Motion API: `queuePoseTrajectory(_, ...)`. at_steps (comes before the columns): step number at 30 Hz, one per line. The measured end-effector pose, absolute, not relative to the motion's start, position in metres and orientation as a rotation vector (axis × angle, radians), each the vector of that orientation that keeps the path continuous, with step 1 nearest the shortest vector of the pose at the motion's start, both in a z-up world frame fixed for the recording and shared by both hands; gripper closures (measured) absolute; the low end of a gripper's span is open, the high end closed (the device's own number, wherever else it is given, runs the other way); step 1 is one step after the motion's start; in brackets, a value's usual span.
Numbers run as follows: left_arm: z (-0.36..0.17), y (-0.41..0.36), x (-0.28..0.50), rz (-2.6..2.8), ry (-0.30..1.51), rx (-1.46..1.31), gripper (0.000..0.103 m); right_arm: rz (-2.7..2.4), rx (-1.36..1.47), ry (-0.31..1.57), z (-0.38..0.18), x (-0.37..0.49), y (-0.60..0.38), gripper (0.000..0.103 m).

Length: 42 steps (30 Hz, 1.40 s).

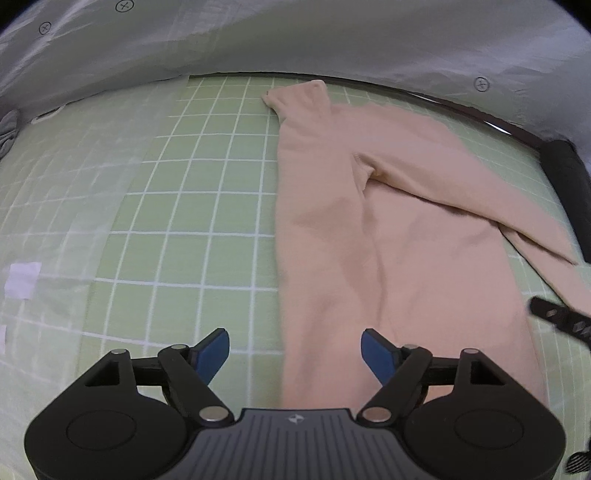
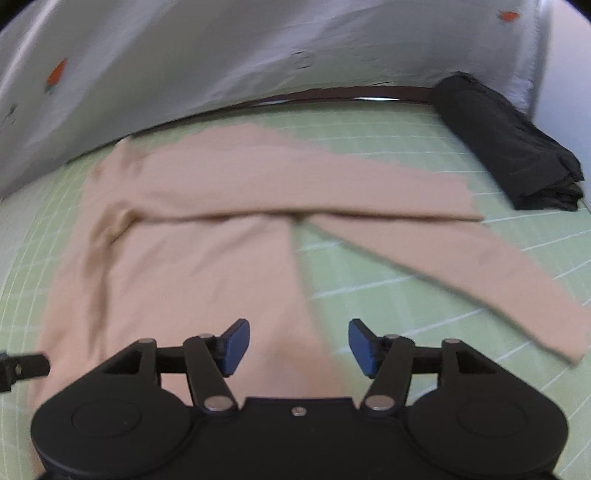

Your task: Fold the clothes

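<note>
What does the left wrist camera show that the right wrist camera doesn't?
Only the left wrist view shows the peach top's turtleneck collar, the bare left stretch of the green grid cutting mat, white paper scraps and a grey fabric bundle at the far left edge. Only the right wrist view shows the whole folded black garment and the end of the outstretched sleeve. Both show the peach long-sleeved top lying flat on the mat, the pale backdrop cloth, and open tongs, left and right, holding nothing.
</note>
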State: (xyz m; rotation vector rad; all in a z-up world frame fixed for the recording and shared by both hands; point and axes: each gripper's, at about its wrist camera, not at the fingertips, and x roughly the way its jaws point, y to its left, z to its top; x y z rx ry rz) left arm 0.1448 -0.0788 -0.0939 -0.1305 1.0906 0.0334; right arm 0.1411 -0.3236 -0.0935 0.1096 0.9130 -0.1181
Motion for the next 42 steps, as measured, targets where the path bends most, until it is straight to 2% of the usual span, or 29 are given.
queuePoseTrajectory(3, -0.101, -0.086, 0.158, 0.080, 1.107, -0.137, 0.024, -0.163, 0.138, 0.889, -0.094, 0.157, -0.360, 0.032)
queuePoseTrajectory(8, -0.112, -0.085, 0.178, 0.150, 1.147, -0.154, 0.023, -0.253, 0.202, 0.865, -0.102, 0.189, -0.420, 0.031)
queuePoseTrajectory(15, -0.119, -0.084, 0.190, 0.185, 1.181, -0.144, 0.009, -0.346, 0.297, 0.842, -0.118, 0.231, -0.490, 0.027)
queuePoseTrajectory(17, -0.121, -0.083, 0.192, 0.203, 1.190, -0.147, 0.001, -0.348, 0.314, 0.843, -0.124, 0.242, -0.500, 0.027)
queuePoseTrajectory(24, -0.123, -0.082, 0.194, 0.207, 1.189, -0.152, 0.000, -0.387, 0.298, 0.848, -0.134, 0.259, -0.498, 0.021)
queuePoseTrajectory(25, -0.124, -0.082, 0.194, 0.205, 1.188, -0.151, 0.000, -0.375, 0.288, 0.842, -0.134, 0.259, -0.495, 0.023)
queuePoseTrajectory(26, -0.124, -0.081, 0.195, 0.203, 1.186, -0.149, 0.000, -0.364, 0.278, 0.837, -0.134, 0.258, -0.492, 0.037)
queuePoseTrajectory(27, -0.124, -0.081, 0.194, 0.203, 1.187, -0.150, 0.000, -0.350, 0.260, 0.835, -0.133, 0.258, -0.489, 0.061)
queuePoseTrajectory(30, -0.123, -0.080, 0.195, 0.203, 1.188, -0.150, 0.000, -0.307, 0.209, 0.841, -0.129, 0.259, -0.480, 0.092)
queuePoseTrajectory(42, -0.122, -0.082, 0.185, 0.194, 1.138, -0.137, 0.000, -0.069, 0.190, 0.673, -0.053, 0.209, -0.422, 0.094)
